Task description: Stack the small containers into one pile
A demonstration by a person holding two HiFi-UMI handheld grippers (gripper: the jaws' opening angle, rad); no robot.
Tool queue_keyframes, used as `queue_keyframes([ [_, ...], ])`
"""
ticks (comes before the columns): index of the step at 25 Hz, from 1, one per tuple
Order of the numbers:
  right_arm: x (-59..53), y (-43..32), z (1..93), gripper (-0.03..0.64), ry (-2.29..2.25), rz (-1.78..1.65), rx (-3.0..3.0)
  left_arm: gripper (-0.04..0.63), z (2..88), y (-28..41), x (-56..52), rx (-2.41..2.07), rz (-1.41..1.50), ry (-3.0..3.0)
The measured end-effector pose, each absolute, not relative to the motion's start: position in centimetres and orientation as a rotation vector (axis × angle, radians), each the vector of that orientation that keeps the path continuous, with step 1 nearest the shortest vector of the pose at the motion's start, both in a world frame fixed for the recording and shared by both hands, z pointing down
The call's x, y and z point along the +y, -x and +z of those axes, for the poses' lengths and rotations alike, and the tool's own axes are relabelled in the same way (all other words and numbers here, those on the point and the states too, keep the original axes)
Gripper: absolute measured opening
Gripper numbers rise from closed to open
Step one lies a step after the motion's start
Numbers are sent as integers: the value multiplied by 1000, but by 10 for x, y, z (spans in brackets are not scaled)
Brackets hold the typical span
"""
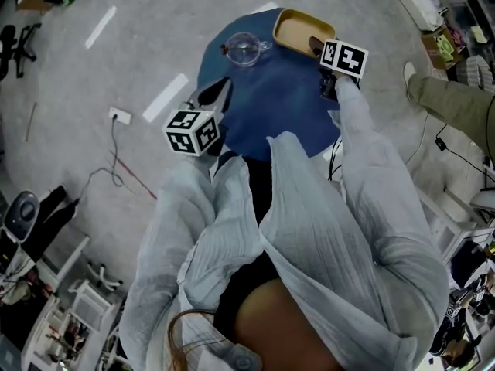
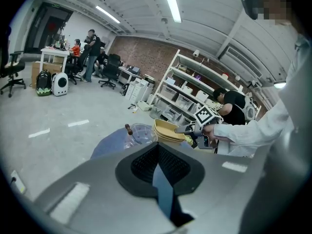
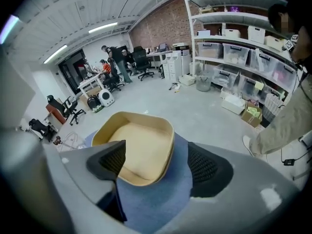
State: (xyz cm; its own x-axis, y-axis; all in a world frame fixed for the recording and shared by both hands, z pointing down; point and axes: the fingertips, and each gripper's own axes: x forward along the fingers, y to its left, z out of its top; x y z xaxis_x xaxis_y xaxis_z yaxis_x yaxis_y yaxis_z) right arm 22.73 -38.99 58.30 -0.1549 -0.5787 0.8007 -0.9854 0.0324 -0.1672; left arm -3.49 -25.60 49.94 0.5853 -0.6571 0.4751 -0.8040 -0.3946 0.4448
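Since the tan containers (image 3: 139, 143) sit nested as one pile at the far edge of the blue table (image 1: 271, 114), I've got the right gripper (image 3: 158, 168) spread wide, near corner betw. its jaws but pads off it, so the pile rests on its own. Left gripper (image 2: 158, 169) is pinched closed, empty, held back to stay clear. Glass jug (image 1: 246, 49) sits beside the pile.

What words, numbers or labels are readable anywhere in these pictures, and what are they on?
No text can be read.
Left gripper's cube and right gripper's cube: black-and-white square patterns, no letters.
Shelf bins: any labels are too small to read.
Tan containers: no print visible.
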Motion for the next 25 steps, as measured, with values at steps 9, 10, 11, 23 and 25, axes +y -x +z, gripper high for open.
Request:
queue_keyframes([
  [9,-373,-215,542,402,-1593,896,-1945,14,491,50,-256,-1181,273,-2183],
  [10,-371,-212,535,402,-1596,891,-1965,15,489,53,-256,-1188,267,-2185],
  [11,-368,-209,529,402,-1596,885,-1986,15,487,57,-256,-1196,261,-2187],
  [23,-326,-123,460,328,-1482,780,-2266,14,459,116,-220,-1334,195,-2185],
  [25,-318,-105,450,301,-1459,747,-2311,15,453,128,-211,-1356,179,-2182],
])
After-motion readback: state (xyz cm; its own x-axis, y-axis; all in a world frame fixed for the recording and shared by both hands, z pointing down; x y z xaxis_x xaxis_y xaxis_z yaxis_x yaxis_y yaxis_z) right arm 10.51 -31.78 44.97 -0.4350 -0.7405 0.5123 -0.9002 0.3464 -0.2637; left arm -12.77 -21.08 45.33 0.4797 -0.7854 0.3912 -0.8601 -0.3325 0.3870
